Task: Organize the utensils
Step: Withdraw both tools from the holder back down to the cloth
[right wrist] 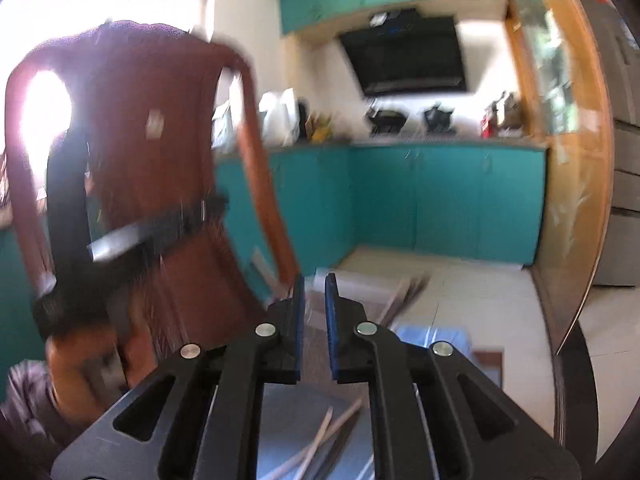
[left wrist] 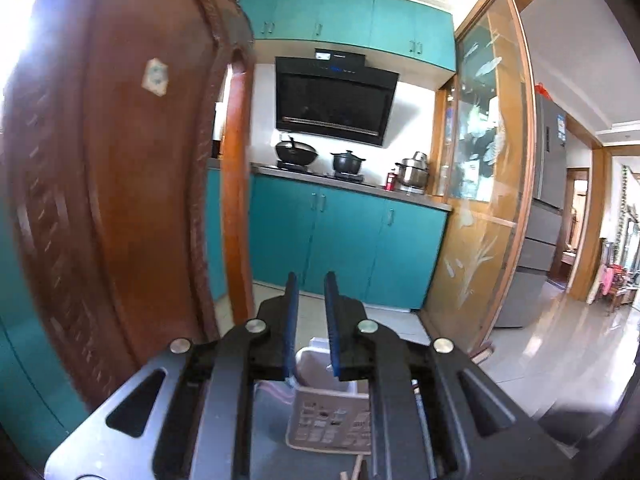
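My left gripper [left wrist: 311, 280] is open, its blue pads a narrow gap apart with nothing between them. It points at the kitchen cabinets. Below it, on a grey surface, stands a beige perforated utensil holder [left wrist: 328, 428] with a white insert; wooden stick ends [left wrist: 356, 474] peek in at the bottom edge. My right gripper [right wrist: 315, 280] is also open and empty. Under it lie several thin chopsticks [right wrist: 320, 440] on the grey surface. The right wrist view is blurred; in it the left gripper [right wrist: 208, 208] shows as a dark shape in front of the chair, held by a hand [right wrist: 72, 360].
A carved brown wooden chair back [left wrist: 120, 160] stands close on the left. Teal base cabinets [left wrist: 340, 240] carry a counter with pots [left wrist: 296, 151] under a black range hood [left wrist: 334, 100]. A glass sliding door [left wrist: 488, 200] is on the right, tiled floor [left wrist: 560, 340] beyond.
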A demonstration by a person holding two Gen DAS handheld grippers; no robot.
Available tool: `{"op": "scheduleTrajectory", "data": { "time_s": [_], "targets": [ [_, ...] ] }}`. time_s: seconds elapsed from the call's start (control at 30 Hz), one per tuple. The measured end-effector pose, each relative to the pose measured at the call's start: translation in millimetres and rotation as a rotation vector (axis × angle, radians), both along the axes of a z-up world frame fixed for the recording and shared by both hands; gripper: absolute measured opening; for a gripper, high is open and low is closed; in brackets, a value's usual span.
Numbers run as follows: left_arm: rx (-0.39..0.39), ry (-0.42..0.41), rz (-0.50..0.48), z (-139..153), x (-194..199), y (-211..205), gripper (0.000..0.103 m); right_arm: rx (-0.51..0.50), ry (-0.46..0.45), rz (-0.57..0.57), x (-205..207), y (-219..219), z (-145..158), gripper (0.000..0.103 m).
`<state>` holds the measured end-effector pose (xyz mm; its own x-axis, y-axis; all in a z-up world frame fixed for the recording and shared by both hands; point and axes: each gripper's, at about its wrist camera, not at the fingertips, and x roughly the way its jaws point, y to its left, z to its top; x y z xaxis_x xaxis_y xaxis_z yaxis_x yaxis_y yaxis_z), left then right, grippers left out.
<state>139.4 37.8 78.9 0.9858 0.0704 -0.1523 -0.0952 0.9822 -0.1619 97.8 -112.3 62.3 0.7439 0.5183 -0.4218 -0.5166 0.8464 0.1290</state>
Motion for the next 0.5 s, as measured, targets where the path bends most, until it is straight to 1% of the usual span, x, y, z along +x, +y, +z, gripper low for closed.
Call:
{"op": "scheduleTrajectory", "data": {
  "time_s": [0.03,0.07,0.1,0.13,0.17,0.2,0.23,0.27,0.33,0.37,0.4,0.47,0.5],
  "targets": [
    [0.015,0.018,0.015,-10.3,-1.1,-0.6,0.024,-0.034,0.081,0.004,7.7,4.7,-23.0,0.011],
    [0.024,0.034,0.022,-16.2,0.2,-1.2,0.034,-0.059,0.157,0.001,15.8,9.0,-42.0,0.011],
    [0.037,0.074,0.032,-28.4,3.0,-0.8,0.038,-0.109,0.268,-0.003,26.7,16.8,-68.5,0.011],
    [0.036,0.104,0.038,-36.4,5.0,1.1,0.038,-0.149,0.342,-0.010,33.8,23.1,-86.4,0.011],
    [0.024,0.147,0.040,-45.7,8.3,4.5,0.039,-0.192,0.430,-0.007,40.9,31.2,-107.3,0.014],
    [-0.004,0.195,0.033,-54.6,12.1,9.7,0.039,-0.209,0.472,0.002,42.9,36.3,-119.7,0.017],
    [-0.034,0.224,0.025,-59.7,14.8,14.4,0.039,-0.220,0.508,0.004,44.4,40.4,-130.8,0.025],
    [-0.090,0.268,0.008,-67.6,19.1,21.6,0.039,-0.230,0.527,0.002,44.7,43.7,-137.3,0.032],
    [-0.158,0.322,-0.007,-77.8,24.1,31.0,0.039,-0.273,0.560,-0.014,45.6,51.6,-150.3,0.033],
    [-0.168,0.344,-0.005,-81.8,26.0,33.6,0.039,-0.280,0.569,-0.020,45.5,53.9,-154.5,0.033],
    [-0.159,0.363,0.008,-84.9,27.4,34.3,0.039,-0.283,0.579,-0.024,45.7,55.7,-157.5,0.033],
    [-0.120,0.390,0.039,-89.4,28.6,32.4,0.039,-0.273,0.581,-0.033,46.4,56.5,-160.5,0.034],
    [-0.116,0.396,0.038,-90.2,29.2,32.0,0.039,-0.271,0.579,-0.034,46.2,57.3,-161.4,0.034]
  ]
}}
